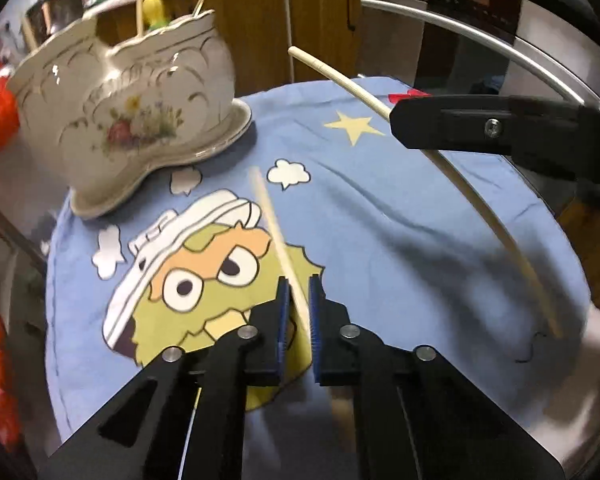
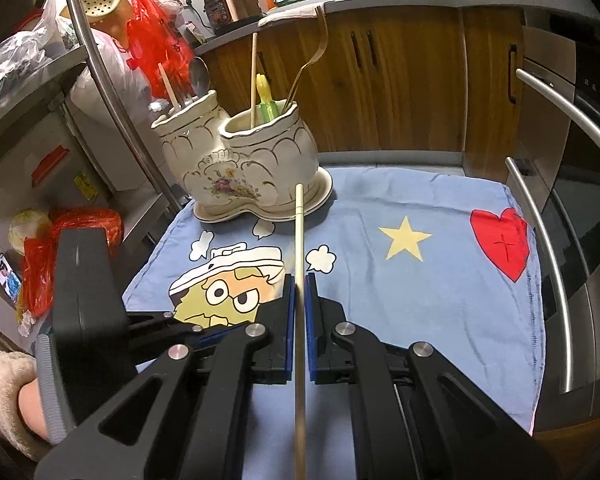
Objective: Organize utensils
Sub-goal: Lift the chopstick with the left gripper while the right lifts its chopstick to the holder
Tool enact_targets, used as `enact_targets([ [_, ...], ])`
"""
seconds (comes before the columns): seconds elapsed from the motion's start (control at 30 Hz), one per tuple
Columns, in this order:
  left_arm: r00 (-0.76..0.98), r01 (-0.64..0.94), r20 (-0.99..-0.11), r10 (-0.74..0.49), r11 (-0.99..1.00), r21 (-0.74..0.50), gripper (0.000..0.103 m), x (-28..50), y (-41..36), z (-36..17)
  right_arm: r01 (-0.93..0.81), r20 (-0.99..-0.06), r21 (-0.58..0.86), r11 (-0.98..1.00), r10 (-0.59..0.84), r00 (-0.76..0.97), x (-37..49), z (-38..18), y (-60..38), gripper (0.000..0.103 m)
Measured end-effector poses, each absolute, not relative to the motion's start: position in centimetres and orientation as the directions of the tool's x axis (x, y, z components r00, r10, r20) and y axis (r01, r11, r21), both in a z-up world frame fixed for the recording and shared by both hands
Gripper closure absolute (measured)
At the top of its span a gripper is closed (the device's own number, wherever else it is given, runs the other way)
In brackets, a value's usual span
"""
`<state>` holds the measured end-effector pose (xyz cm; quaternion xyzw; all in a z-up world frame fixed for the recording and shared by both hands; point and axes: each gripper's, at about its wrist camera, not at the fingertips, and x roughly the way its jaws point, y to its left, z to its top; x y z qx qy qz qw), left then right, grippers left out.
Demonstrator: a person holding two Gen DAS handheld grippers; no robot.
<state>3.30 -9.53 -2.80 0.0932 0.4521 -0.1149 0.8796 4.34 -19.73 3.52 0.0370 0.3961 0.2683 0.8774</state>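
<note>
chopsticks point(image 2: 299, 240) pinched in both grippers' fingers over blue cartoon cloth point(image 2: 420, 300) near kitchen cabinets point(image 2: 400, 80).

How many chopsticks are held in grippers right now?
2: one chopstick sits in the left gripper, another chopstick in the right gripper. More may stand in the holder.

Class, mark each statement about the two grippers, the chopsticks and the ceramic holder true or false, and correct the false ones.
1. The right gripper is shut on a chopstick. True.
2. The ceramic holder has one single compartment. False: it has two, both already holding utensils.
3. The holder stands on a blue cartoon cloth. True.
4. The left gripper is empty. False: a second chopstick runs between its pads.
5. The heart on the cloth is yellow. False: the heart is red; the star is yellow.
</note>
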Motion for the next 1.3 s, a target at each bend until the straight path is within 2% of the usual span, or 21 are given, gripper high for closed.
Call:
enact_targets([
  [0.07,0.555,0.303,-0.819,-0.145,0.952,0.037,0.097,3.3,-9.0,-2.7,-0.440,-0.672,0.280,0.853,0.501,0.545,4.2,3.6,-20.0,0.098],
  [0.2,0.488,0.329,-0.822,-0.295,0.934,-0.140,0.097,2.3,-5.9,-2.0,-0.438,-0.661,0.285,0.852,0.506,0.554,4.0,4.0,-20.7,0.098],
  [0.3,0.495,0.345,-0.796,-0.349,0.920,-0.188,0.097,1.1,-4.5,-1.0,-0.436,-0.648,0.301,0.848,0.517,0.559,4.1,4.4,-21.1,0.098],
  [0.43,0.576,0.376,-0.724,-0.379,0.909,-0.177,0.097,-0.5,-3.3,1.5,-0.442,-0.623,0.310,0.842,0.531,0.575,4.2,5.2,-21.0,0.098],
  [0.57,0.667,0.362,-0.630,-0.397,0.912,-0.191,0.097,-0.5,-1.2,4.9,-0.464,-0.584,0.305,0.832,0.548,0.598,4.7,6.9,-19.9,0.098],
  [0.7,0.788,0.330,-0.483,-0.382,0.924,-0.192,0.097,0.6,1.9,9.5,-0.500,-0.521,0.286,0.817,0.571,0.635,5.5,9.2,-18.2,0.098],
  [0.97,0.892,0.305,-0.253,-0.375,0.912,-0.276,0.097,6.9,6.7,15.8,-0.520,-0.329,0.311,0.796,0.603,0.726,10.5,13.6,-15.1,0.098],
  [1.13,0.906,0.308,-0.197,-0.374,0.903,-0.300,0.097,10.6,7.1,15.7,-0.498,-0.235,0.343,0.797,0.586,0.776,14.1,13.8,-14.0,0.098],
  [1.3,0.921,0.294,-0.170,-0.350,0.912,-0.286,0.097,13.1,6.9,14.5,-0.478,-0.194,0.381,0.791,0.574,0.796,16.7,12.6,-13.5,0.098],
])
